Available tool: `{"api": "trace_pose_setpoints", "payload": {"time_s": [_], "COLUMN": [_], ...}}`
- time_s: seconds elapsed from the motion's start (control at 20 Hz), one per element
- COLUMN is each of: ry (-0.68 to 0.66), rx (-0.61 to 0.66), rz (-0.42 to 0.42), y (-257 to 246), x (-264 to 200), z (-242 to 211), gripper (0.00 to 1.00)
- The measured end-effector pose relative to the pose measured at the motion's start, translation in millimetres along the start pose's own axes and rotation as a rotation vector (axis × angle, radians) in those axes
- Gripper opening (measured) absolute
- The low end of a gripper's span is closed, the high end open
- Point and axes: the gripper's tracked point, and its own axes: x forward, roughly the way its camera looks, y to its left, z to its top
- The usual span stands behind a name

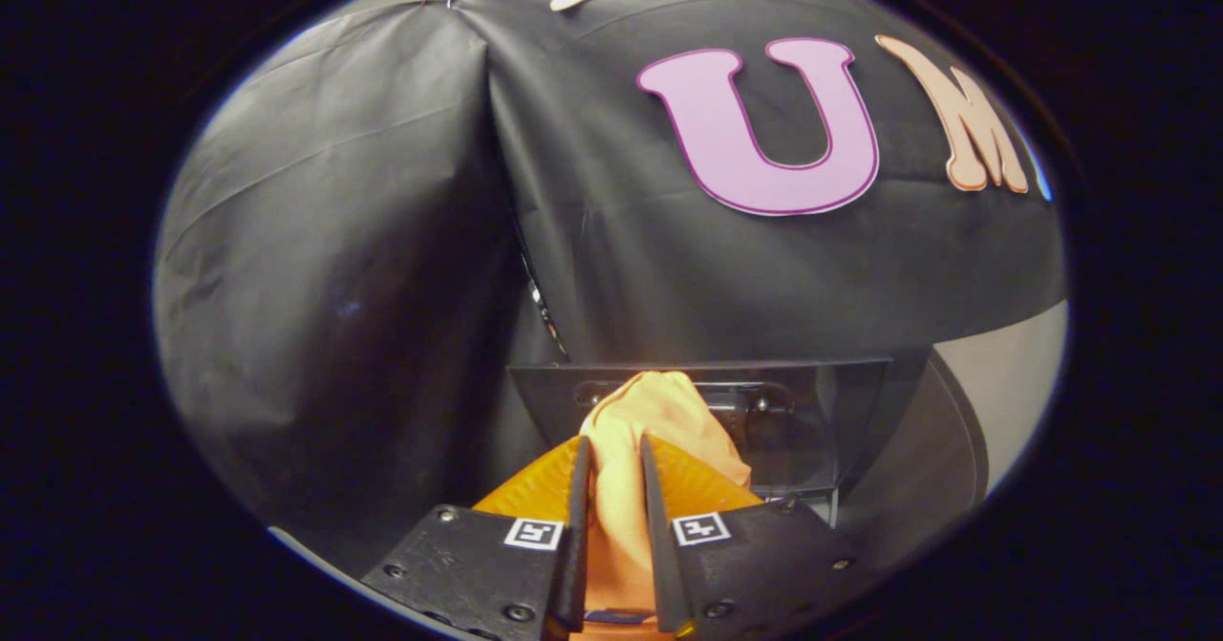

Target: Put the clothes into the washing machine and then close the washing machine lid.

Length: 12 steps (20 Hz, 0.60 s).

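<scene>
Gripper (611, 474) fingers clamped on bunched orange garment (659, 412), raised before washer lid (812, 412). Risk: trailing cloth snagged on lid edge, grip slipped.

A recording booth, not a home: black cloth (363, 240) draped as walls stood behind a dark washing machine lid (812, 412)

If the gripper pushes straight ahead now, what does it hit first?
Probably the washing machine's raised lid just beyond the orange cloth pinched in the gripper; the booth wall lies behind it. Depth is unclear.
</scene>
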Motion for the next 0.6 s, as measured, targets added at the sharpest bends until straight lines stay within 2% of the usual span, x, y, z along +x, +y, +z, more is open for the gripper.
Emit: {"api": "trace_pose_setpoints", "payload": {"time_s": [0.05, 0.15, 0.25, 0.4, 0.5, 0.6], "ry": [-0.011, -0.015, -0.050, -0.134, -0.147, -0.121], "rx": [-0.019, -0.015, 0.004, 0.028, 0.026, -0.012], "rz": [-0.029, -0.039, -0.033, -0.047, -0.076, -0.137], "y": [-9, -16, -15, -21, -27, -36], "x": [2, 3, 6, 11, 33, 49], "z": [-3, -3, 5, 32, 41, 38], "gripper": [0.28, 0.22, 0.22, 0.30, 0.36, 0.59]}}
